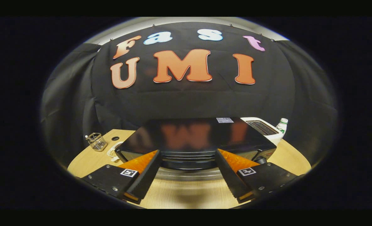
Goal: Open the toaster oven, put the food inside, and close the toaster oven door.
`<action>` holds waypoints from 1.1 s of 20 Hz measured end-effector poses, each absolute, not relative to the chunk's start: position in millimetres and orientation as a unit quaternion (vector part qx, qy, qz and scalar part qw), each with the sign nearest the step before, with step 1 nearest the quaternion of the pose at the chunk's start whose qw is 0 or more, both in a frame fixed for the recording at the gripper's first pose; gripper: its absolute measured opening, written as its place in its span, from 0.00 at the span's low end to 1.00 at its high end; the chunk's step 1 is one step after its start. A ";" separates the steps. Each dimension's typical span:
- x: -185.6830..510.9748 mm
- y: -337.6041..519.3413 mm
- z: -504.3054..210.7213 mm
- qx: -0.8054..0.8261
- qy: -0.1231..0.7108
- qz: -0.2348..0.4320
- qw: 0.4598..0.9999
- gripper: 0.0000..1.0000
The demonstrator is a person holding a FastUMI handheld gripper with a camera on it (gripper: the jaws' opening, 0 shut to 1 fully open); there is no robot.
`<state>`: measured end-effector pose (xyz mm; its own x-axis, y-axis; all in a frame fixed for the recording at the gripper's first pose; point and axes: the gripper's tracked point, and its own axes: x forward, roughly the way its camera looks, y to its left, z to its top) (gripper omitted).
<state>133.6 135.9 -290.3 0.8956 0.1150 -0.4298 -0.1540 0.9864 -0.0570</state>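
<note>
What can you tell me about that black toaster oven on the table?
The toaster oven is a black box with a glossy flat top that mirrors the wall behind it, and a small pale sticker near its back edge. Horizontal slats run across its front, with a silvery strip, perhaps the door handle, below them. Whether the door is open is hard to tell. It stands upright on the wooden table, just ahead of the open tool, whose fingers flank its front without clearly touching.
</note>
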 end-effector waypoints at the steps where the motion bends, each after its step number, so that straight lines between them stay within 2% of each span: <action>1: 133.9 135.1 -289.6 -0.046 0.220 0.070 0.972 1.00; 8: 125.9 135.9 -290.4 -0.045 0.242 0.078 0.966 1.00; 16: 57.0 114.1 -316.6 -0.047 0.271 0.069 0.959 0.98; 22: 30.5 106.5 -334.7 -0.052 0.306 0.062 0.949 0.97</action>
<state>30.5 106.5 -334.7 0.8057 0.0852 -0.5862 -0.1489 0.9870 -0.0612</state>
